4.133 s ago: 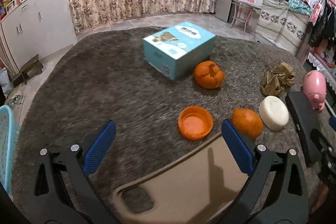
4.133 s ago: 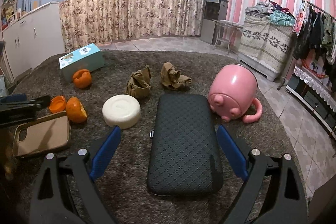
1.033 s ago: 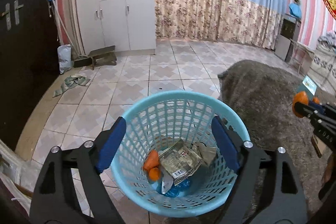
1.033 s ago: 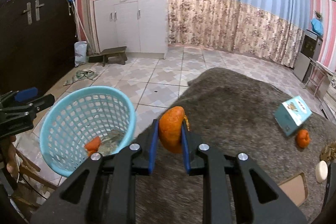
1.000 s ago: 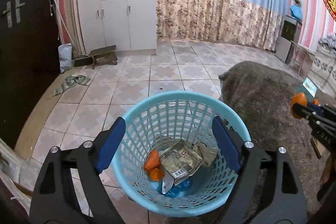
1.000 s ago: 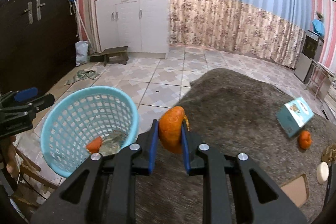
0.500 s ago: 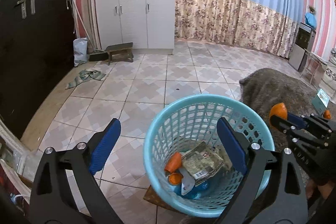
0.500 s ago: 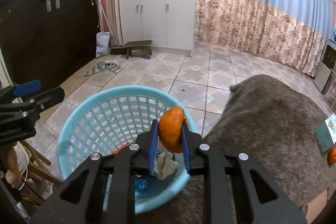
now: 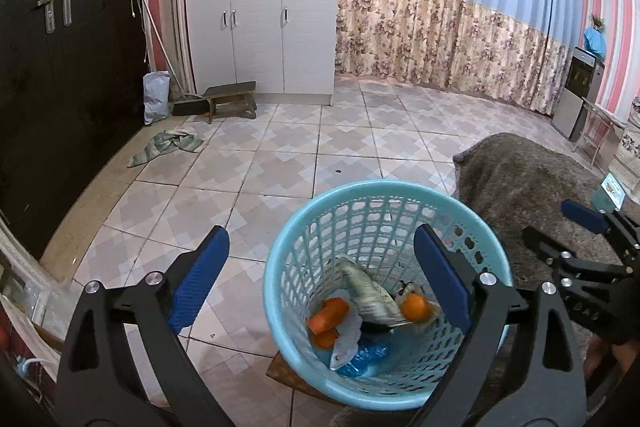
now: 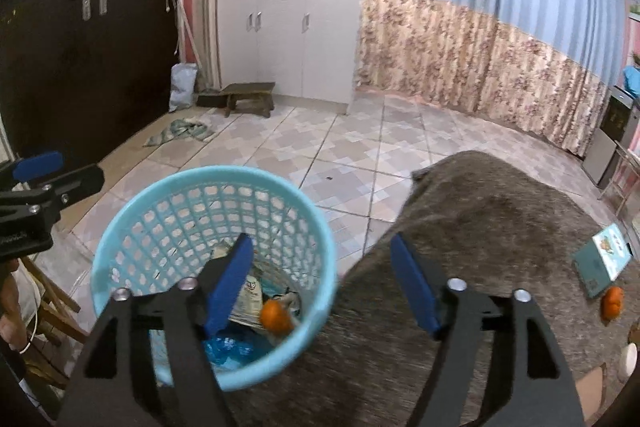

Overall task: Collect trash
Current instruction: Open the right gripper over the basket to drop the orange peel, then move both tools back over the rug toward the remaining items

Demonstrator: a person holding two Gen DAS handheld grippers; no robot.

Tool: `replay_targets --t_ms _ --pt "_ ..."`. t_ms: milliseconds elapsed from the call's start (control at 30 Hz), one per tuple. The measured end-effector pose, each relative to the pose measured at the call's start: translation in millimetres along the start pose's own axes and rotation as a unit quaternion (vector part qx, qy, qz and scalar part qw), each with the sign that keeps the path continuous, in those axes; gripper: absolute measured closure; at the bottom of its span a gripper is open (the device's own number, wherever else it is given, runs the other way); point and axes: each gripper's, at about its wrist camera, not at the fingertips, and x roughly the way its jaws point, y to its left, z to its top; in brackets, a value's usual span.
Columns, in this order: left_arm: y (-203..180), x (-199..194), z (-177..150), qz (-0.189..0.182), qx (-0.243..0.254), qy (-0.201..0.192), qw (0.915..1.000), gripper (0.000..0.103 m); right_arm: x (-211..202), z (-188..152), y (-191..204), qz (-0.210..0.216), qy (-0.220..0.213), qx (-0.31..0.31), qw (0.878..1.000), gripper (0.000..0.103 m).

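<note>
A light blue mesh basket stands on the tiled floor at the edge of a grey carpet; it also shows in the right wrist view. Inside lie an orange peel, orange scraps, a crumpled wrapper and blue plastic. The peel also shows in the right wrist view. My left gripper is open and empty above the basket's left rim. My right gripper is open and empty over the basket's right rim and carpet edge.
A teal box and another orange peel lie on the carpet at the right. White cabinets, a small wooden stool and a rag are on the far floor. A dark door is at left.
My right gripper opened and the orange peel it held dropped into the basket. My left gripper drifted left, so the basket sits further right in its view.
</note>
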Motion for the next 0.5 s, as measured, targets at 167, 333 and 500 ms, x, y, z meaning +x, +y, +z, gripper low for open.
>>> replay_targets --t_ms 167,333,500 --pt "-17 -18 -9 0.002 -0.004 -0.007 1.0 0.008 -29 -4 -30 -0.027 -0.02 0.002 0.999 0.017" --pt "-45 -34 -22 -0.011 -0.005 -0.001 0.9999 0.008 -63 -9 -77 -0.051 -0.031 0.021 0.998 0.015" --pt "-85 -50 -30 -0.027 0.007 0.0 0.9996 0.007 -96 -21 -125 -0.083 -0.039 0.044 0.995 0.013"
